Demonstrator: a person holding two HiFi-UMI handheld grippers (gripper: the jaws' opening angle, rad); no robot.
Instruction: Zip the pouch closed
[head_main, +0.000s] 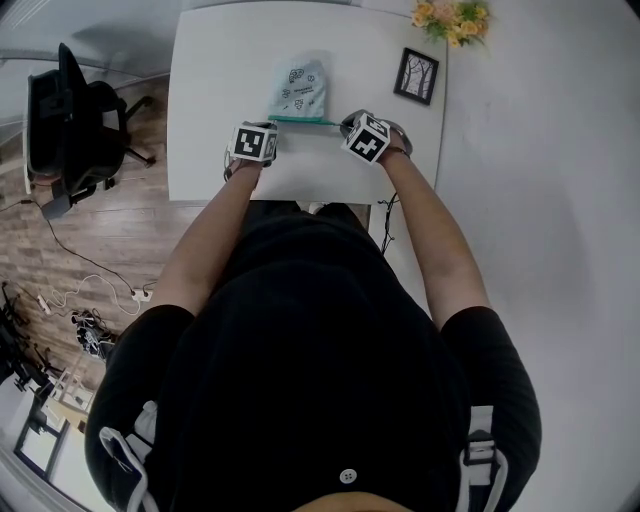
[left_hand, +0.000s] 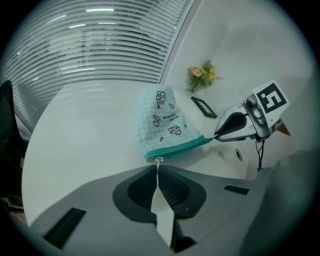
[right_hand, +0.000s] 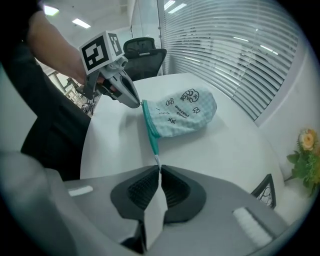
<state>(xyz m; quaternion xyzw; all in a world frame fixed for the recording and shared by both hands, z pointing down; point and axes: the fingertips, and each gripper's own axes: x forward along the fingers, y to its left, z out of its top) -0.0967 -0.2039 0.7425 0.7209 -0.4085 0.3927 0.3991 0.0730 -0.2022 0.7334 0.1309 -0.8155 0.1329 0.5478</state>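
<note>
A pale teal checked pouch (head_main: 299, 88) with small drawings lies on the white table (head_main: 210, 70), its green zip edge (head_main: 303, 120) toward me. My left gripper (left_hand: 158, 167) is shut on the small silver zip pull (left_hand: 159, 160) at the left end of that edge. My right gripper (right_hand: 159, 172) is shut on the green zip tab (right_hand: 155, 152) at the other end. The zip edge (left_hand: 177, 147) is stretched straight between the two. In the head view the left gripper (head_main: 270, 124) and the right gripper (head_main: 342, 125) flank the pouch's near corners.
A black picture frame (head_main: 416, 76) and a bunch of flowers (head_main: 452, 18) stand at the table's far right. An office chair (head_main: 70, 120) sits left of the table. The table's near edge (head_main: 270, 200) runs just below my hands. Window blinds (left_hand: 95, 45) lie beyond.
</note>
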